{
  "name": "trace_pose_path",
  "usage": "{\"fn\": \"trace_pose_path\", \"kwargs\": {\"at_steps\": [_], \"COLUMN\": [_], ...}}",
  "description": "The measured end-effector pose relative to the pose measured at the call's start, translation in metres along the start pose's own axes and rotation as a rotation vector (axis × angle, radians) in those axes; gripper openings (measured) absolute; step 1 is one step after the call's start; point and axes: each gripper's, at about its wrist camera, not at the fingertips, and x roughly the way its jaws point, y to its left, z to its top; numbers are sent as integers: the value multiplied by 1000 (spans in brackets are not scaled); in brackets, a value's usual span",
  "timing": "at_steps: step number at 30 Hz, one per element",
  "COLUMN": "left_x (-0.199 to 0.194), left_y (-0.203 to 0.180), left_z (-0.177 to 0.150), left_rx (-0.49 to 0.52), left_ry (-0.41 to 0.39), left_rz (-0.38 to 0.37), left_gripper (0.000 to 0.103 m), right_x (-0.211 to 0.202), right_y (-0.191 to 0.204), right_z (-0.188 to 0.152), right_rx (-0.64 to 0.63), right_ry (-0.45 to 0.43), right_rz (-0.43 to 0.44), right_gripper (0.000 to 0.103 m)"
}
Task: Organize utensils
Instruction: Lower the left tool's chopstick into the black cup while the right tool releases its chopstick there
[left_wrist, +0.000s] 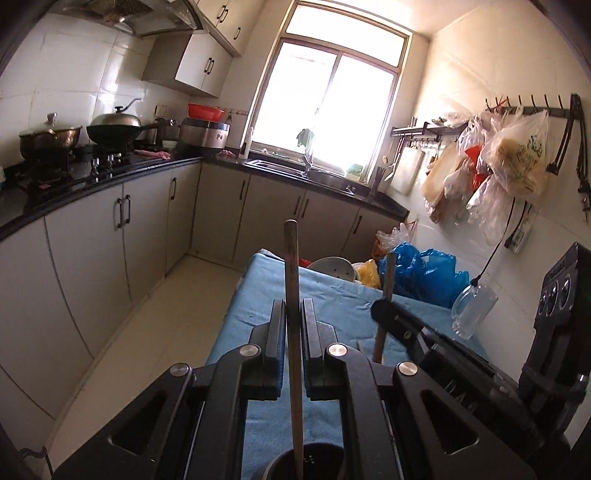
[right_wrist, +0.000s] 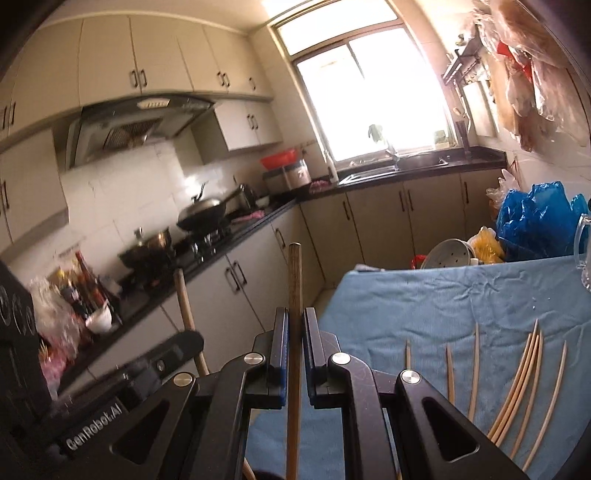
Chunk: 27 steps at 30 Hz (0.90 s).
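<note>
Each gripper, left gripper (left_wrist: 293, 314) and right gripper (right_wrist: 295, 325), pinches one chopstick (left_wrist: 291, 266); lower it straight into the dark holder (left_wrist: 306, 461) below.

The left tool (left_wrist: 293, 314) points forward and slightly downward over the blue-covered desk (left_wrist: 266, 291), its jaws closed on an upright wooden chopstick (left_wrist: 291, 266). The right tool (right_wrist: 294, 321), just beside it over the same desk, is angled alike, jaws pinched on a second upright chopstick (right_wrist: 295, 277). Neither hand is visible.
</note>
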Motion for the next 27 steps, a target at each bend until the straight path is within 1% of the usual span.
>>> {"fn": "trace_pose_path", "kwargs": {"at_steps": [3, 5, 6, 7, 8, 9, 14, 16, 18, 20, 21, 23, 24, 26, 27], "left_x": [-10, -16, -19, -24, -29, -33, -61, -71, -83, -92, -96, -99, -98, -94, -91], "left_y": [-4, -5, -5, -5, -4, -4, -5, -9, -15, -22, -28, -39, -46, -62, -69], "left_z": [-5, -6, -5, -5, -4, -3, -2, -2, -4, -8, -12, -19, -25, -37, -44], "left_rx": [14, 11, 10, 7, 1, -4, -21, -23, -22, -19, -16, -9, -1, 14, 24], "left_ry": [-6, -5, -7, -13, -21, -30, -53, -57, -58, -58, -55, -42, -28, 9, 31], "left_rz": [8, 16, 23, 31, 39, 44, 52, 41, 23, -1, -17, -46, -64, -94, -107], "left_gripper": [8, 11, 14, 22, 28, 29, 29, 29, 29, 31, 32, 33, 33, 33, 33], "right_x": [0, -2, -4, -6, -8, -11, -39, -55, -79, -100, -110, -121, -124, -124, -121], "right_y": [2, 1, 1, 1, 1, 1, -8, -18, -40, -66, -86, -120, -141, -175, -192], "right_z": [-10, -12, -12, -11, -11, -9, 1, 6, 8, 7, 3, -7, -16, -33, -45], "right_rx": [-39, -50, -57, -60, -61, -61, -60, -57, -57, -49, -35, -3, 25, 82, 116], "right_ry": [34, 38, 40, 41, 41, 40, 20, 15, 4, 10, 28, 78, 126, 214, 269], "right_rz": [-6, -16, -20, -23, -25, -26, -38, -44, -80, -136, -175, -254, -295, -334, -345], "right_gripper": [10, 11, 15, 19, 28, 34, 35, 39, 51, 54, 54, 54, 54, 54, 52]}}
